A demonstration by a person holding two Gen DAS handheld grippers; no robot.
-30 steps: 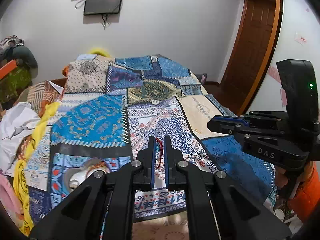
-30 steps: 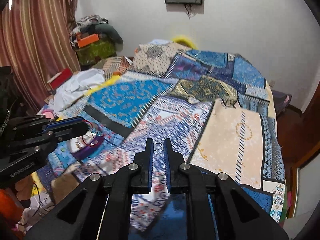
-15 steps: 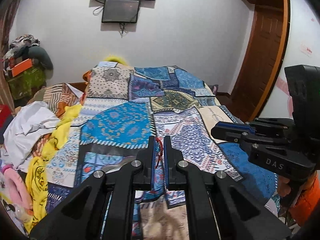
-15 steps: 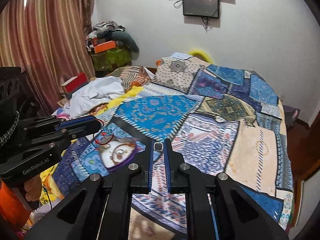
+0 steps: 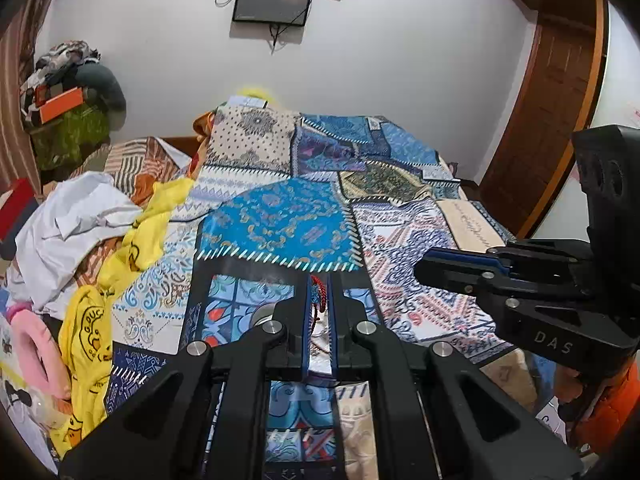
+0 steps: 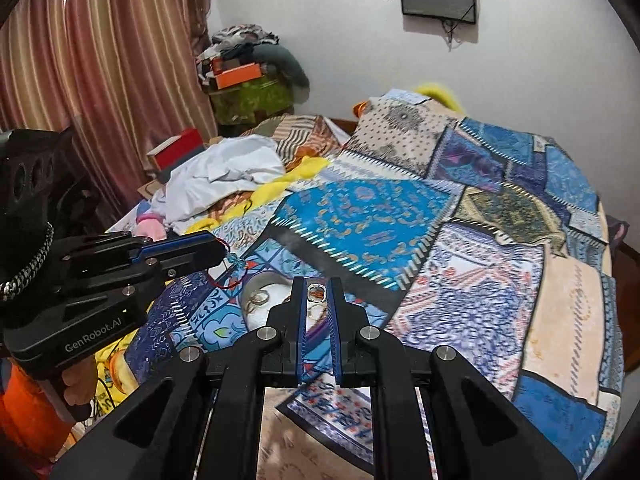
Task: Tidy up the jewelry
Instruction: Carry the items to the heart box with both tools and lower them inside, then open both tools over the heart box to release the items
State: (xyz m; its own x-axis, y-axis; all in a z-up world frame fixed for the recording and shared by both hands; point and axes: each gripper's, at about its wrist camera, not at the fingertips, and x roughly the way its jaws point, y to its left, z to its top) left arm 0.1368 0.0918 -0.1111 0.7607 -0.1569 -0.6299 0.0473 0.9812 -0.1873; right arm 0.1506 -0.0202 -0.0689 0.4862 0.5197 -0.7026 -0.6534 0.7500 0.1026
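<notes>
The left tool [image 5: 319,282] is clamped on a red cord bracelet [image 5: 317,296], held above the patchwork bedspread [image 5: 280,228]. The right tool [image 6: 317,284] pinches a ring [image 6: 316,293] at its tips, over a white dish [image 6: 272,300] holding more rings at the bed's near left.

left hand-held gripper [image 5: 319,288]: black, blue pads, silver screws | right hand-held gripper [image 6: 318,290]: same | orange sleeves
</notes>
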